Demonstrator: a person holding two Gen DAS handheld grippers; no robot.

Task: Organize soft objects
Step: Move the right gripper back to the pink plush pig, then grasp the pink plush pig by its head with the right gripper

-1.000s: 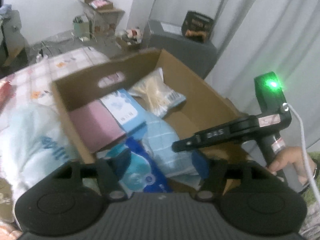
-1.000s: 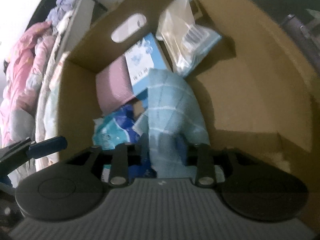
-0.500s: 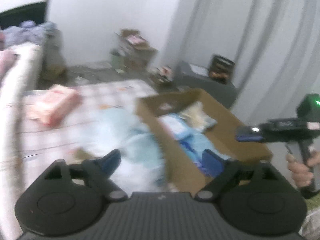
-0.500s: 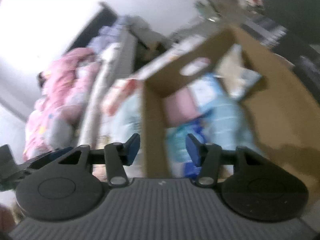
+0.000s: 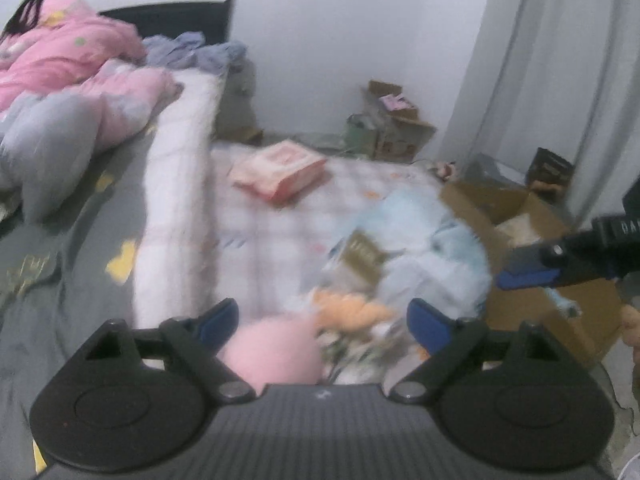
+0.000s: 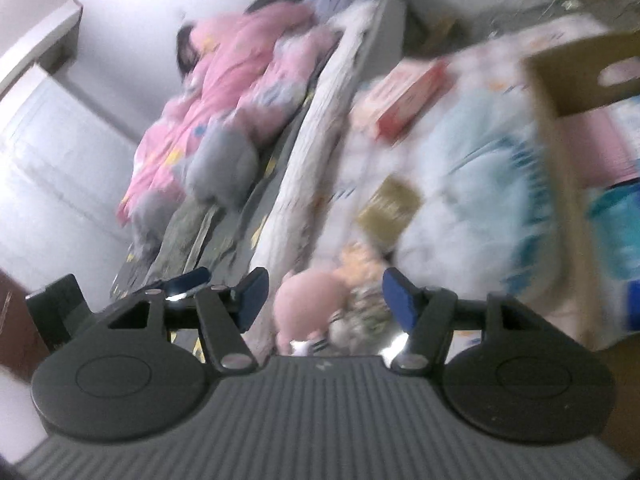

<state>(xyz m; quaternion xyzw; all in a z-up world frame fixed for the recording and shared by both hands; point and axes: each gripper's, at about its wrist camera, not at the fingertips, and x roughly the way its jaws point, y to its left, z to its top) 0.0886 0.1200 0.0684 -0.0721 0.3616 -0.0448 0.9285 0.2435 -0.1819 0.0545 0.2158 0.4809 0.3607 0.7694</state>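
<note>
My left gripper (image 5: 322, 320) is open over the checked mat (image 5: 272, 232), with nothing pressed between its pads. Just below it lie a pink plush (image 5: 276, 354) and an orange plush (image 5: 352, 312). Beyond them are a pale blue pack (image 5: 436, 248) and a pink pack (image 5: 280, 174). The cardboard box (image 5: 532, 208) stands at the right. My right gripper (image 6: 324, 294) has its jaws opening and holds nothing. The pink plush (image 6: 308, 300) and orange plush (image 6: 360, 268) lie past its tips, blurred. The box (image 6: 560, 80) is on its right.
A bed with a pink quilt (image 5: 68, 56) and grey pillows (image 5: 48, 144) runs along the left. Small boxes and clutter (image 5: 392, 128) stand against the far wall, with curtains (image 5: 560, 60) at the right. A hand (image 5: 632, 328) shows at the right edge.
Both grippers have pulled out of the cardboard box and swung left over the mat. The right one has let go of the blue towel, and both jaws stand wider.
</note>
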